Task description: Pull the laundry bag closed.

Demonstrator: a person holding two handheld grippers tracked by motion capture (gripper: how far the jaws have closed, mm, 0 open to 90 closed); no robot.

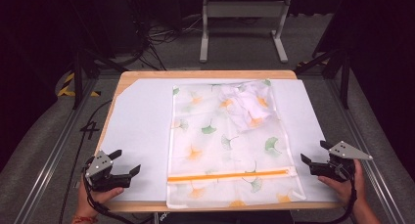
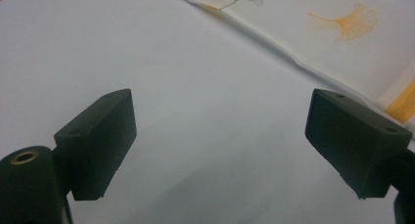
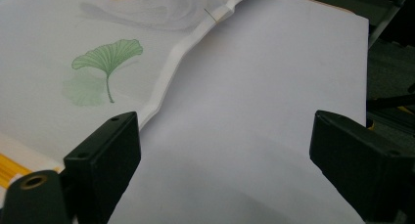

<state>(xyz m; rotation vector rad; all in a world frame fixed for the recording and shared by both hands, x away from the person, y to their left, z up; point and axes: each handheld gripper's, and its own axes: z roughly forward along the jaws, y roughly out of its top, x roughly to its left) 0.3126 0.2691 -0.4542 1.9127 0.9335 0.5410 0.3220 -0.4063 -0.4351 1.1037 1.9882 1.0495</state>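
Note:
A white mesh laundry bag point(image 1: 225, 145) printed with green and orange ginkgo leaves lies flat in the middle of the table. An orange zipper point(image 1: 230, 175) runs across its near end. A crumpled white garment point(image 1: 247, 104) sits inside at its far right corner. My left gripper point(image 1: 128, 160) rests open on the white sheet, left of the bag's near corner; in the left gripper view point(image 2: 220, 116) the bag's edge point(image 2: 342, 43) lies ahead to the right. My right gripper point(image 1: 313, 151) is open just right of the bag; its view point(image 3: 225, 136) has the bag's hem point(image 3: 166, 82) at left.
A white sheet point(image 1: 142, 126) covers the wooden table point(image 1: 205, 74). Metal frame rails point(image 1: 58, 145) run along both sides of the table. Cables point(image 1: 156, 38) and a grey stand point(image 1: 242, 18) are on the floor beyond the far edge.

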